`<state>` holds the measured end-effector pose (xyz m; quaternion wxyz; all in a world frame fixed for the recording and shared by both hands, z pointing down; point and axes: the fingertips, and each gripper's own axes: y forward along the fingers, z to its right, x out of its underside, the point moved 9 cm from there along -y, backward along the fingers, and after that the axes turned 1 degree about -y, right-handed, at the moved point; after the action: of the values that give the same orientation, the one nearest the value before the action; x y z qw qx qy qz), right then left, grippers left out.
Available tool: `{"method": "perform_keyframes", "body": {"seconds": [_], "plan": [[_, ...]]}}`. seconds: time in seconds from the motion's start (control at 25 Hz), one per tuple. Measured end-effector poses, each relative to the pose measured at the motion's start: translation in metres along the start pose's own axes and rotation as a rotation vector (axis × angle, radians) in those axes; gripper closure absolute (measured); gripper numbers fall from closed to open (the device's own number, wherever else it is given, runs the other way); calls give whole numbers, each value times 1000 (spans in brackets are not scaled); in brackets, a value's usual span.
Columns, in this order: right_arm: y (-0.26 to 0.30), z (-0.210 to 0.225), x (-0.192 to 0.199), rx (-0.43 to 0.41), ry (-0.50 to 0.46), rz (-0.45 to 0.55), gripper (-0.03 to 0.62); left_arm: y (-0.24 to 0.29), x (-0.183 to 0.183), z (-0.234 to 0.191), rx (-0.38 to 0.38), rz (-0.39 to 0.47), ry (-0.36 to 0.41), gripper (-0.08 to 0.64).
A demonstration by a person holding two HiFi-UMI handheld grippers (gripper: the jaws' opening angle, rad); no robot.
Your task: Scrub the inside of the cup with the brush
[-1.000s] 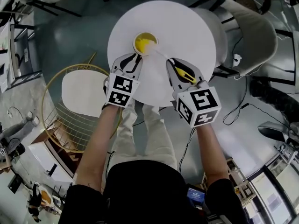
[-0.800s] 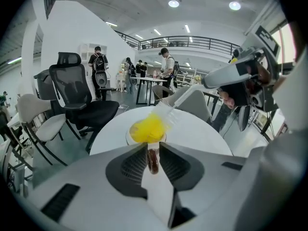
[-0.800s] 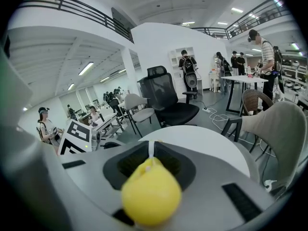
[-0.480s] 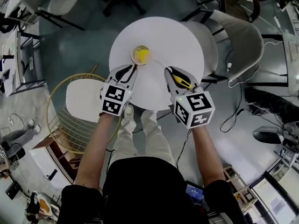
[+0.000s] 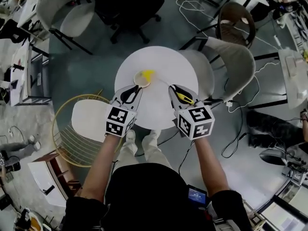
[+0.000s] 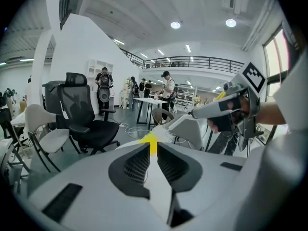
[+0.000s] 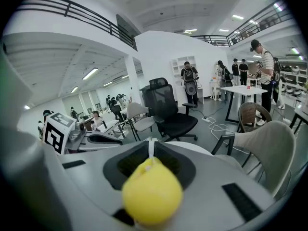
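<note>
Left gripper (image 5: 135,89), jaws just narrowing, pinches the yellow-lined cup (image 5: 143,78) over the round white table (image 5: 163,61) at frame centre. Right gripper (image 5: 174,89) clamps the yellow-handled brush (image 5: 185,97). Black office chair (image 5: 130,6) upper left, grey chair (image 5: 236,64) right, teal floor (image 5: 91,66).

1. Cup (image 5: 141,78): small, yellow with a pale rim. It sits at 10 o'clock over the round white worktop (image 5: 166,61), its wall pinched at the left tool's (image 6: 150,146) tips. Its tilt is unclear.
2. Brush (image 5: 185,97): the bulbous yellow handle is clamped in the right tool (image 7: 150,149) at 4 o'clock. The thin white shaft points toward 10 o'clock, and the white bristles meet the cup.
</note>
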<state>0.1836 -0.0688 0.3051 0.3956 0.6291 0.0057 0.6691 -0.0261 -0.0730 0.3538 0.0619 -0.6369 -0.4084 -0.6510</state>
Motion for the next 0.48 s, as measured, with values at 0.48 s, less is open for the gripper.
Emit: {"method": "perform_keyframes", "body": {"seconds": [0.48], "plan": [[-24, 12, -35, -42, -33, 83, 545, -24, -56, 33, 26, 129, -17, 535]]}}
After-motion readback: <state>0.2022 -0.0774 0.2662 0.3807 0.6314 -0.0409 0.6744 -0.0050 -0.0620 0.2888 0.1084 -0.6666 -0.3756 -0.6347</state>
